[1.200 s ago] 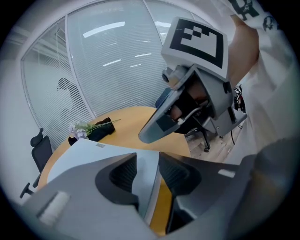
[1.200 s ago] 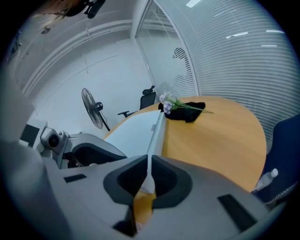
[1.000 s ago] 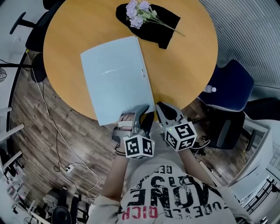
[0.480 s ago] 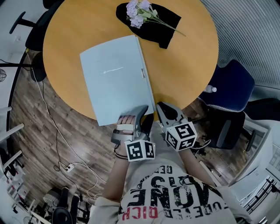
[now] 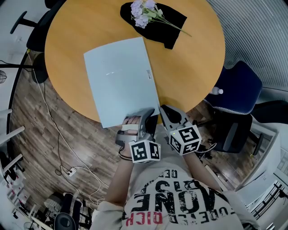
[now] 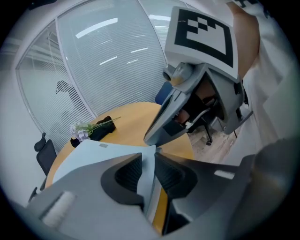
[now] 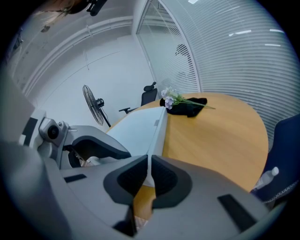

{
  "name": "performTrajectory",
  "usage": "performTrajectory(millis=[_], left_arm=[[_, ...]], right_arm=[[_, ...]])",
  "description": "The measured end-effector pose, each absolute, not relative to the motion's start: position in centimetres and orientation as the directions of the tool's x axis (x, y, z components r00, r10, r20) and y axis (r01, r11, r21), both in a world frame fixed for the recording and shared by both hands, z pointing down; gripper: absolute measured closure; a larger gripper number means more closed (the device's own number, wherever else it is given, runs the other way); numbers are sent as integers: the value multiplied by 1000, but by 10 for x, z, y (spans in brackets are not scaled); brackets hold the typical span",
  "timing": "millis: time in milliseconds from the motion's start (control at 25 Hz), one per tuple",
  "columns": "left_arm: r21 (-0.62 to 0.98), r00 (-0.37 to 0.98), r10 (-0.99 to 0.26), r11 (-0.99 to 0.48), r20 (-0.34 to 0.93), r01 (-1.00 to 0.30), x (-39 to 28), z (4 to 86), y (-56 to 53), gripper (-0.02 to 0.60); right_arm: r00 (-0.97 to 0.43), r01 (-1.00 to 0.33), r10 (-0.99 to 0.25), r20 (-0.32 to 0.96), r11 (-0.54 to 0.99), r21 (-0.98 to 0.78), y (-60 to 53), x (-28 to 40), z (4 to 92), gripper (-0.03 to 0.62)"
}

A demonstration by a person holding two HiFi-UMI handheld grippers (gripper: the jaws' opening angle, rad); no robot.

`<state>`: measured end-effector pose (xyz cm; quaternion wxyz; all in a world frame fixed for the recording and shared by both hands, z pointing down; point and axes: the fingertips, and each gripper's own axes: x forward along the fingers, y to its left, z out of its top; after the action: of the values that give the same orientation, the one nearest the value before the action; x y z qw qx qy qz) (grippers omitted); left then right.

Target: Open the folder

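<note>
A pale blue folder [image 5: 121, 81] lies closed on the round wooden table [image 5: 189, 58], its near edge overhanging toward me. My left gripper [image 5: 148, 117] is at that near edge. In the left gripper view its jaws [image 6: 148, 159] are closing with the folder's top cover [image 6: 93, 152] between the pads, and a little gap still shows. My right gripper [image 5: 164, 112] sits just right of it. In the right gripper view it [image 7: 149, 164] is shut on a thin pale sheet at the folder's [image 7: 140, 124] near right corner.
At the table's far side lie pale purple flowers [image 5: 146, 11] on a black cloth [image 5: 168, 27]. A blue chair [image 5: 238, 90] with a bottle [image 5: 217, 91] stands to the right, a black office chair [image 5: 36, 31] far left. Cables [image 5: 67, 170] trail on the wooden floor.
The folder has shifted slightly and its right edge looks flatter. The left gripper nudged a little at the near edge; the right gripper has kept still.
</note>
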<state>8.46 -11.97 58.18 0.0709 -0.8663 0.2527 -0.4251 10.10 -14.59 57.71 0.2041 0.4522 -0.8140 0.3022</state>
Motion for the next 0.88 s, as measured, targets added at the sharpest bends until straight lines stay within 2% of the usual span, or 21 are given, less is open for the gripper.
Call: performTrajectory(millis=[520,880], left_arm=[[-191,586,-520,-826,621,-531,81,566,-123,538],[-110,620,-542,-796,567,-596,75,553,-126,541]], right_arm=[[-512,-857,-615,600,410,-312,-146,100,576,580],[-527,-848,-606,596,426,-316,-145,93,581,580]])
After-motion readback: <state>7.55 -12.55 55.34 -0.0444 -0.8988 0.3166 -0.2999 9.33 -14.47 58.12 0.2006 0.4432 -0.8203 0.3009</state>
